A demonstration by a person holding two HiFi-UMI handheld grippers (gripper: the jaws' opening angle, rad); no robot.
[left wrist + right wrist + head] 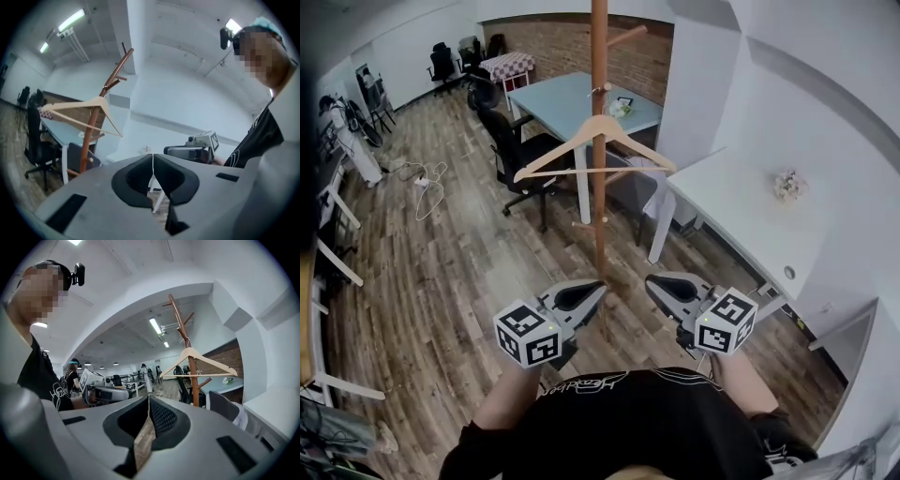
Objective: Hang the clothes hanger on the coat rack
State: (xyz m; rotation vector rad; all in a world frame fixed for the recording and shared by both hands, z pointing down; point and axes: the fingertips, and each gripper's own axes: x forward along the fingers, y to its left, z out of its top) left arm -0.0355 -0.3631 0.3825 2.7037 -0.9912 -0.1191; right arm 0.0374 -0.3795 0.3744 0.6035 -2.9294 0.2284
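Observation:
A pale wooden clothes hanger (pixel 553 150) hangs by its hook on the brown wooden coat rack (pixel 599 56), level and free of both grippers. It also shows on the rack in the left gripper view, hanger (pixel 70 104) on rack (pixel 89 136), and in the right gripper view, hanger (pixel 213 361) on rack (pixel 192 385). My left gripper (pixel 598 286) is low, close to my body, left of the rack's foot, shut with nothing between its jaws (pixel 153 157). My right gripper (pixel 652 281) sits beside it on the right, its tips together (pixel 148 398) and empty.
Behind the rack stand a blue table (pixel 553 98) and a black office chair (pixel 511 150). A white desk (pixel 750 216) and a white wall lie to the right. Cables (pixel 427 183) lie on the wooden floor at left. People stand far off in the right gripper view.

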